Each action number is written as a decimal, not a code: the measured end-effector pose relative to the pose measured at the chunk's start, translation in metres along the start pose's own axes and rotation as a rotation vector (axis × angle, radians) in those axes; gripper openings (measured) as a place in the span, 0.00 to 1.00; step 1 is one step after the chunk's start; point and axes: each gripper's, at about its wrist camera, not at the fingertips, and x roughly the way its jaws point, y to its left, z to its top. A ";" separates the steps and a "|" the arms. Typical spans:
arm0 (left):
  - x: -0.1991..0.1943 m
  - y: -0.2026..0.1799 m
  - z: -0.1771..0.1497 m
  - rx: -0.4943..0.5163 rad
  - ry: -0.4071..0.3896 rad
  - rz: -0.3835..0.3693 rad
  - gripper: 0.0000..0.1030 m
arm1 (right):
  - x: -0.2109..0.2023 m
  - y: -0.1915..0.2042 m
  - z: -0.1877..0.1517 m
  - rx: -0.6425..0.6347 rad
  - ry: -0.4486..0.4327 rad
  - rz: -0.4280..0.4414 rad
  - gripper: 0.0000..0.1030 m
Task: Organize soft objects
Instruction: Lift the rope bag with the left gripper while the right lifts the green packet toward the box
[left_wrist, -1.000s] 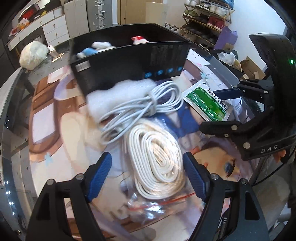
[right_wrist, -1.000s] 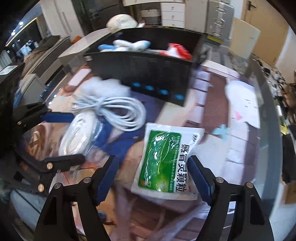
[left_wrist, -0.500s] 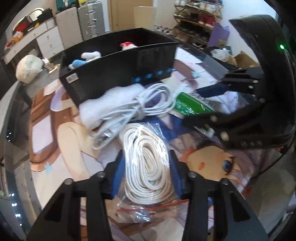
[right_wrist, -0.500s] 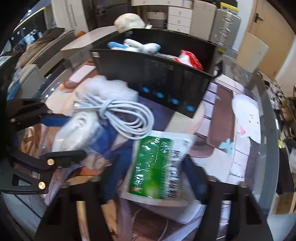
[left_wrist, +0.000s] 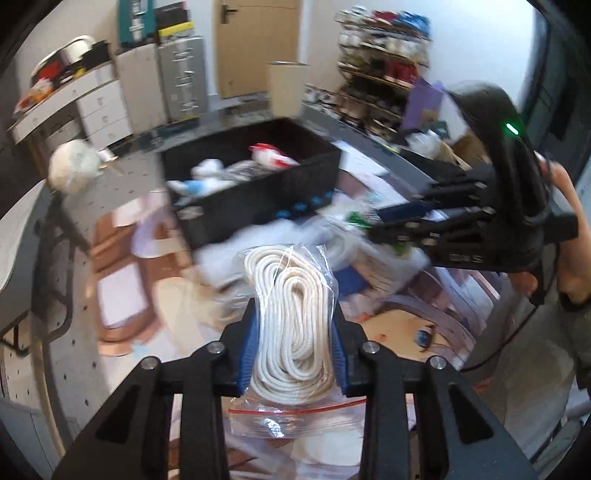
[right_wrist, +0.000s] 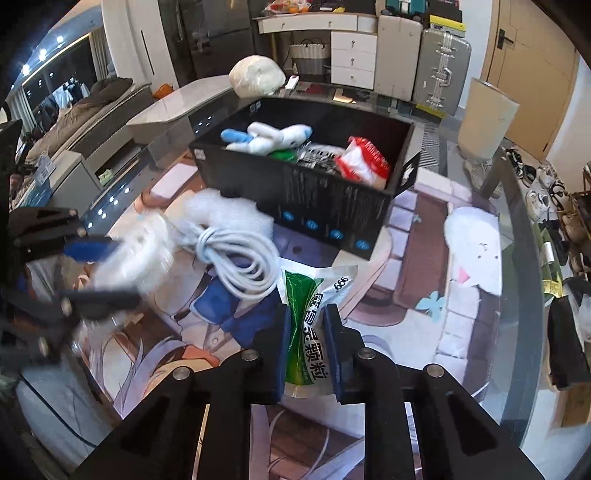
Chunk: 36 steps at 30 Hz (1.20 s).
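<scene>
Both grippers loaded, black open-top plastic bin (right_wrist: 317, 206) next.
Left gripper (left_wrist: 293, 350) clamps bagged coil of cream rope (left_wrist: 293, 314); right gripper (right_wrist: 308, 347) pinches green-and-white foil sachet (right_wrist: 314, 314), above the mat's near edge. Lift clear over the bin's front wall, release inside.

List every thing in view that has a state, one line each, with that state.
left gripper: shut on bagged rope
bagged rope: zip bag sealed, gripped, lifted
right gripper: shut on green sachet
green sachet: pinched, creased
black bin: open-topped, partly filled
white cable: coiled, lying on mat
</scene>
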 end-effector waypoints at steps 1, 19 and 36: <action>-0.004 0.004 0.001 -0.012 -0.009 0.009 0.32 | -0.001 0.000 0.001 0.003 -0.004 -0.003 0.18; 0.031 0.070 -0.024 -0.151 0.113 0.217 0.54 | 0.024 -0.003 -0.008 0.005 0.064 -0.035 0.41; 0.023 0.063 -0.019 -0.128 0.074 0.224 0.31 | 0.010 -0.001 -0.006 -0.005 0.015 -0.049 0.14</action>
